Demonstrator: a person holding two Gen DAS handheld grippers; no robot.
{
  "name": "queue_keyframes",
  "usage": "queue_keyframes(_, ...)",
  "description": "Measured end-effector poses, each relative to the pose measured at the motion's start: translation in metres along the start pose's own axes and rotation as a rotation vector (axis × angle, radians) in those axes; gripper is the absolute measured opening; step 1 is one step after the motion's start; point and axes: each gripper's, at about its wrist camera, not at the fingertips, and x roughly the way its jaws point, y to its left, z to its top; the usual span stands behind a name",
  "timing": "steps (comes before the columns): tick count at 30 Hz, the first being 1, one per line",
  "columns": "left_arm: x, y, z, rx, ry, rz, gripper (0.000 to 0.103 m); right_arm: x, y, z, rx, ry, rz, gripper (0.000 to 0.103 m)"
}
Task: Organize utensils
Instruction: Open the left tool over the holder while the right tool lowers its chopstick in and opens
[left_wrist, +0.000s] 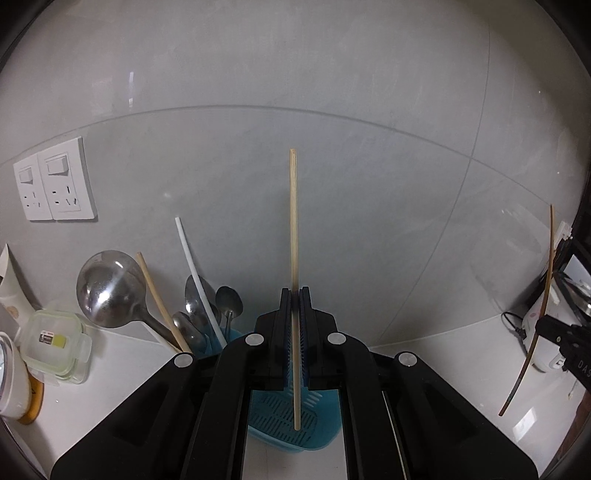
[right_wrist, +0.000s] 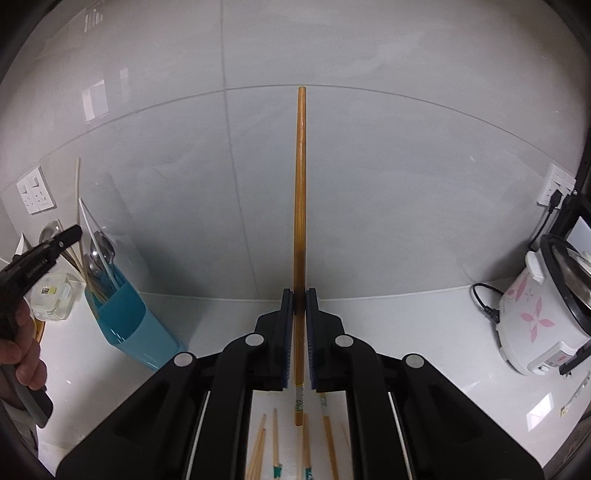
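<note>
The left hand-held gripper (left_wrist: 295, 291), pinching a pale chopstick (left_wrist: 293, 221) upright, hangs directly over the blue utensil holder (left_wrist: 280, 417) near the bench's back edge, while the right hand-held gripper (right_wrist: 300, 293), pinching a brown chopstick (right_wrist: 300, 184), stands farther away.

Black plastic grippers (left_wrist: 295, 295); silver round screws (left_wrist: 253, 338); blue ribbed jaws inside.

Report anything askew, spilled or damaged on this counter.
Nothing spilled or broken. Only loose brown chopsticks lie scattered unevenly on the white counter, outside the blue plastic utensil holder. Each gripper holds one chopstick upright.
</note>
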Motion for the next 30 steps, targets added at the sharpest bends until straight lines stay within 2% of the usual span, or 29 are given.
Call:
queue_keyframes(11, 0.021, 0.02, -0.011, -0.021, 0.083, 0.019, 0.006, 0.023, 0.063, 0.017, -0.064, -0.016, 0.118, 0.006)
queue_keyframes(13, 0.02, 0.025, -0.013, -0.026, 0.095, 0.027, 0.014, 0.027, 0.073, 0.021, -0.073, -0.019, 0.14, 0.006)
queue_keyframes(15, 0.016, 0.03, -0.015, -0.037, 0.101, 0.043, 0.036, 0.031, 0.083, 0.025, -0.08, -0.023, 0.155, 0.006)
queue_keyframes(19, 0.005, 0.043, -0.019, -0.067, 0.124, 0.07, 0.053, 0.036, 0.101, 0.031, -0.083, -0.03, 0.202, 0.006)
queue_keyframes(21, 0.001, 0.047, -0.02, -0.068, 0.139, 0.102, 0.068, 0.039, 0.108, 0.033, -0.085, -0.037, 0.221, 0.006)
queue_keyframes(24, -0.007, 0.058, -0.024, -0.086, 0.162, 0.121, 0.078, 0.041, 0.12, 0.035, -0.091, -0.052, 0.258, 0.006)
queue_keyframes(30, -0.017, 0.08, -0.032, -0.126, 0.185, 0.146, 0.089, 0.044, 0.14, 0.038, -0.099, -0.081, 0.324, 0.006)
